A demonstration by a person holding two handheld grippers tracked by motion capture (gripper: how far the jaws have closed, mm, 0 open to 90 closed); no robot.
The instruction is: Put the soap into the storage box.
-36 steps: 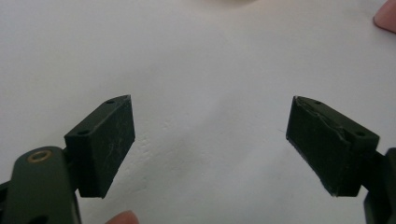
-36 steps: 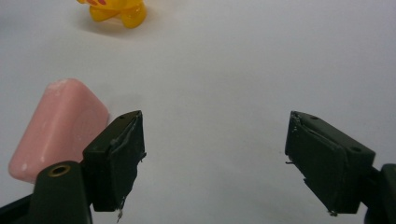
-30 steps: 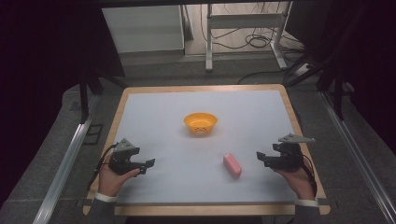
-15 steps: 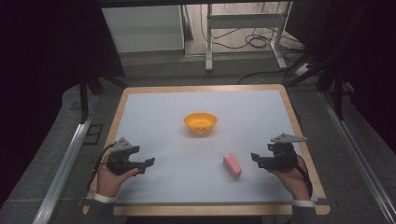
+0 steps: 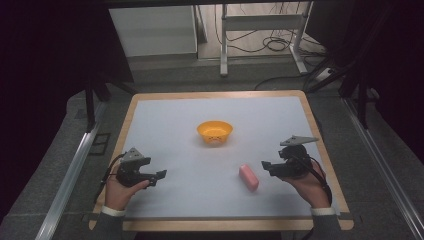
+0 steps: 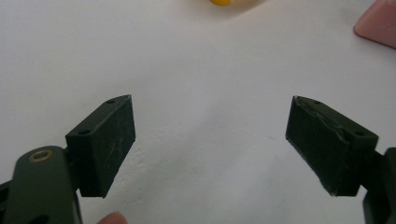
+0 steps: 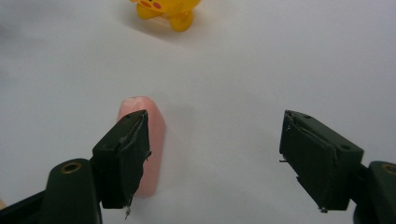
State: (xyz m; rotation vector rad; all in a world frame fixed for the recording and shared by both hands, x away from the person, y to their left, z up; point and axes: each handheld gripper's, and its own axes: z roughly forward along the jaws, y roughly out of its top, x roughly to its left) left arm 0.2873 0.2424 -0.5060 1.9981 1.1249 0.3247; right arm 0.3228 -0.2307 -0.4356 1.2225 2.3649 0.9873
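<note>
A pink oblong block (image 5: 248, 177) lies on the white table top (image 5: 175, 130), right of centre and near the front. An orange-yellow bowl (image 5: 214, 132) stands in the middle. My right gripper (image 5: 266, 165) is open just right of the pink block, jaws pointing left at it; in the right gripper view the pink block (image 7: 149, 144) lies partly behind the left jaw, with the bowl (image 7: 168, 8) at the top. My left gripper (image 5: 159, 177) rests open at the front left, nothing between its jaws. In the left gripper view its gripper (image 6: 210, 140) faces bare table, a corner of the pink block (image 6: 379, 25) at upper right.
The table has a wooden rim (image 5: 220, 94). Metal rails (image 5: 70, 175) run along both sides on the grey floor. A metal frame and cables (image 5: 265, 40) stand beyond the far edge.
My right gripper has moved left toward the pink block. The left gripper has hardly moved.
</note>
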